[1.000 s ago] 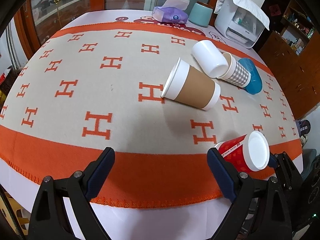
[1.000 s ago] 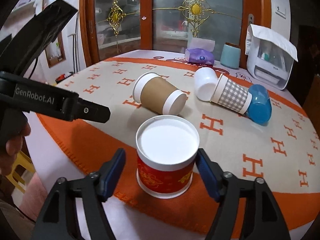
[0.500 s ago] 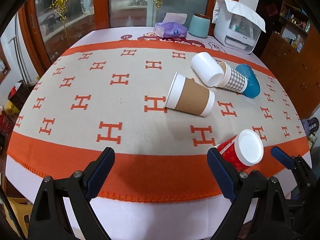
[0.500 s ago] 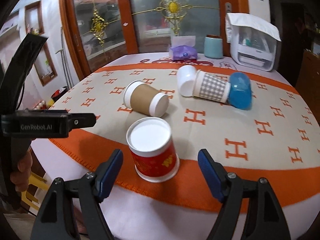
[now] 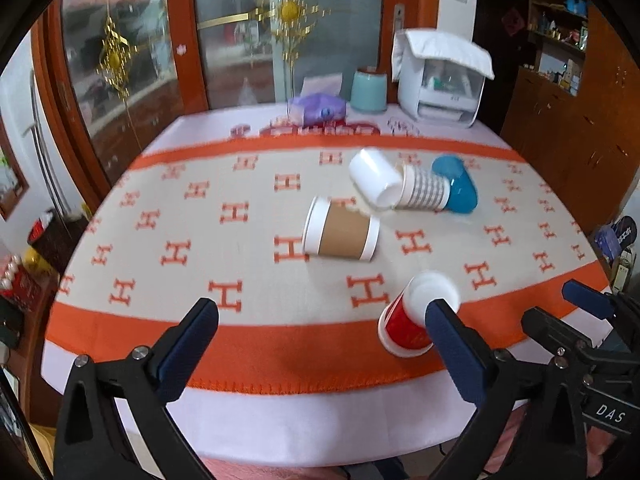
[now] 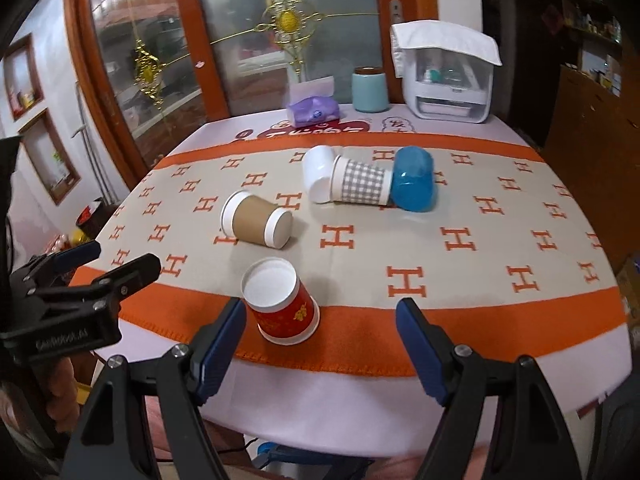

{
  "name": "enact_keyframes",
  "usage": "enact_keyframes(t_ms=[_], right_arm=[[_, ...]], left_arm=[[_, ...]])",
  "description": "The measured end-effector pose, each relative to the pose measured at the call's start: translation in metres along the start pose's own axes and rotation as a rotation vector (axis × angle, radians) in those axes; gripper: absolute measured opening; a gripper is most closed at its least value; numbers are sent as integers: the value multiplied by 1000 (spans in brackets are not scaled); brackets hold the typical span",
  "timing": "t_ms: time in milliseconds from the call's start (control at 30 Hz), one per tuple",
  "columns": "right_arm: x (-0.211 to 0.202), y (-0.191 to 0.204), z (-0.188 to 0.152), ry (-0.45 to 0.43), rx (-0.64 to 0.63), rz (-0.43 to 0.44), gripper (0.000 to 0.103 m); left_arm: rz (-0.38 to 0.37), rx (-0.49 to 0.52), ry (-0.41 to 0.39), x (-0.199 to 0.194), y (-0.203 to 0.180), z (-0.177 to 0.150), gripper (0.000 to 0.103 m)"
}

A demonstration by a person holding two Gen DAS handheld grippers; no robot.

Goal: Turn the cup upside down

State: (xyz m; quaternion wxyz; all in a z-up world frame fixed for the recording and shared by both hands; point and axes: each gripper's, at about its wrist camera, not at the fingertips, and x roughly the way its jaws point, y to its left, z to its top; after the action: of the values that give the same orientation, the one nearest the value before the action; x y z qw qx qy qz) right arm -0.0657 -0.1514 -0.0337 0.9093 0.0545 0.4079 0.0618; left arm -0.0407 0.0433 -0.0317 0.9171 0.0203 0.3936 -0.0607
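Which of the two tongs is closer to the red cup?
Right. The right tongs sit open just in front of the red cup, its left pad beside it. The left tongs are open too, off to the cup's left.

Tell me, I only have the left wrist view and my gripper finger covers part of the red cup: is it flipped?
Observer: Yes. The right wrist view shows the whole red cup standing mouth-down on the orange band, white base up.
Operator: Is the right gripper holding it?
Observer: No. The right gripper is wide open, and the cup sits unclamped just ahead of its left finger.
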Motion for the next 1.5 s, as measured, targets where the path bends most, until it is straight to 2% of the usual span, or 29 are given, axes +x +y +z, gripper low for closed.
enact_keyframes(t_ms=[200,367,667,867,1500], right_arm=[[-27,3,17,-43,27,-21,77],[-42,7,28,-87,16,-36,77],[-57,5,45,-154,23,-70,77],[-57,2,47,-164,23,-87,78],[-49,-6,47,-150,40,-97,77]], left_arm=[[16,-8,-65,-30,-6,21,102],[35,-28,-48,-41,-9,37,102],[-14,-49,-41,-50,-17,49,102],[-1,-37,-58,-52,-25,50,102],[-12,-40,-20,-37,-31,52,102]])
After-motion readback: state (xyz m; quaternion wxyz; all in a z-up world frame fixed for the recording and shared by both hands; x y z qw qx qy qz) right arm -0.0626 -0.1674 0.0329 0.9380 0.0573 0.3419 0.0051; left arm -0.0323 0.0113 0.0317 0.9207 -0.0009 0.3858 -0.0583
